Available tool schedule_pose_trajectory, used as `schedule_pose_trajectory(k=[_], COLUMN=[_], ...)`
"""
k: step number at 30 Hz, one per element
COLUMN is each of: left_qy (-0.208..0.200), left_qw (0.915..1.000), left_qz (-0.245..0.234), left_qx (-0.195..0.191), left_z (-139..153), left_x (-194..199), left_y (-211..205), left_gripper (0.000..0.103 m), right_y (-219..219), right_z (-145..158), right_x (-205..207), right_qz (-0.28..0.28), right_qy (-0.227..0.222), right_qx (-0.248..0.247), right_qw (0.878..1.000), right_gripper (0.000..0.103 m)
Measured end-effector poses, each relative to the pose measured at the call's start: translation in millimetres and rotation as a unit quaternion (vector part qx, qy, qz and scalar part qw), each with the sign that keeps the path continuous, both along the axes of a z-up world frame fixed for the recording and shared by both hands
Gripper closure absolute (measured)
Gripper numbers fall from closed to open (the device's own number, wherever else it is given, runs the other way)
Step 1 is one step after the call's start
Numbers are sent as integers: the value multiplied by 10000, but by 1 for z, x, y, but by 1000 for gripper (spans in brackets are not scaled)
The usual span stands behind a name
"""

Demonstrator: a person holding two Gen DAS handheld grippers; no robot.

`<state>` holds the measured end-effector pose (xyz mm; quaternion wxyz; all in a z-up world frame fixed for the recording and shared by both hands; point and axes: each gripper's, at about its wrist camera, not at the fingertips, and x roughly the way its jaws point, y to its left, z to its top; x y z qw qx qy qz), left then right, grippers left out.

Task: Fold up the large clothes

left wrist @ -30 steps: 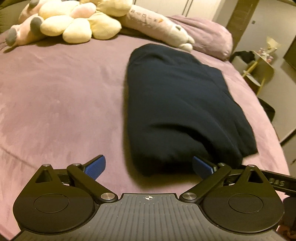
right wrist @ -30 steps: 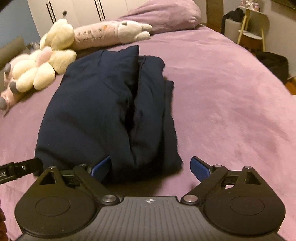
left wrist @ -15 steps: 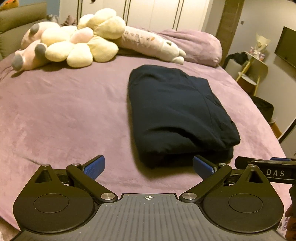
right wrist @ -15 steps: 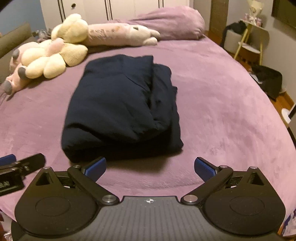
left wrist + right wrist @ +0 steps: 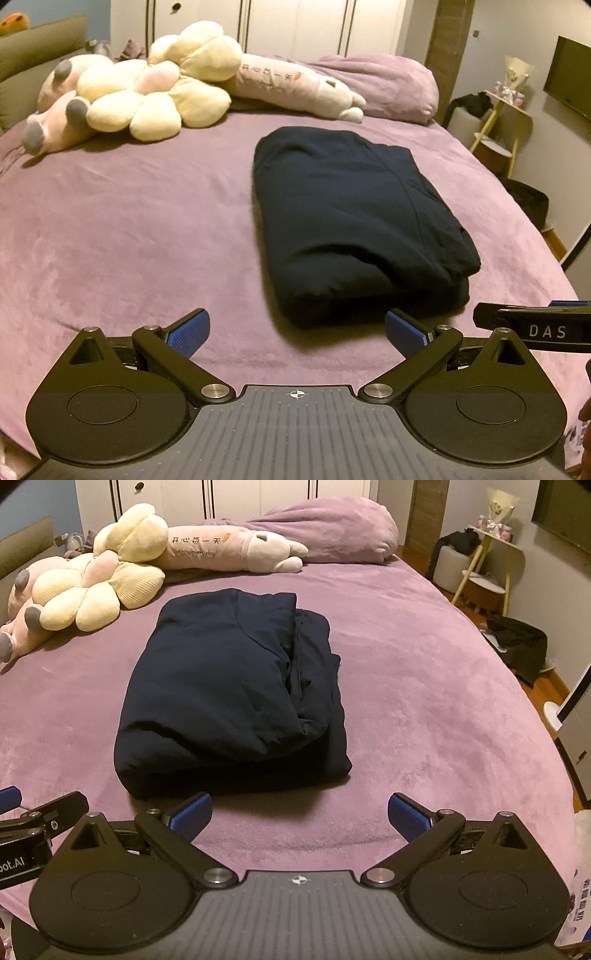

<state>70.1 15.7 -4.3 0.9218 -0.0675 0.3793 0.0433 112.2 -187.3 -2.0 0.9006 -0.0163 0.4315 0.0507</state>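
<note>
A dark navy garment (image 5: pixel 354 221) (image 5: pixel 229 690) lies folded into a thick rectangle on the purple bed (image 5: pixel 129 229) (image 5: pixel 424 701). My left gripper (image 5: pixel 297 330) hovers open just short of the garment's near edge, with only bedspread between its blue pads. In the right wrist view, my right gripper (image 5: pixel 299 814) stands wide open over bare bedspread, and the garment's near edge lies just beyond its left pad (image 5: pixel 192 814). Neither gripper touches the cloth. Each camera catches the other gripper at its frame edge.
Yellow and pink plush toys (image 5: pixel 147 99) (image 5: pixel 92 587) and a long pink plush pillow (image 5: pixel 229 550) lie at the head of the bed, beside a purple pillow (image 5: pixel 388 85). A small side table (image 5: pixel 484 565) and dark bags (image 5: pixel 521 646) stand off the bed's right side.
Both grippers have drawn back and risen from the garment's near edge, so the whole fold now lies in view. The right jaws widened slightly. The garment stays put.
</note>
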Motion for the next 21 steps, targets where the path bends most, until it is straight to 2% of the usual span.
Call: schedule_pose_trajectory(k=[21], left_qy=[59], left_qw=[9999], left_qz=[-42], left_qx=[86], left_z=[-4], left_x=[1], left_y=[-1], left_gripper=[0], right_y=[0], right_z=[-7], right_x=[-2], right_qz=[-41], right_qy=[140], right_qx=[91], right_qw=[9999], right_gripper=[2])
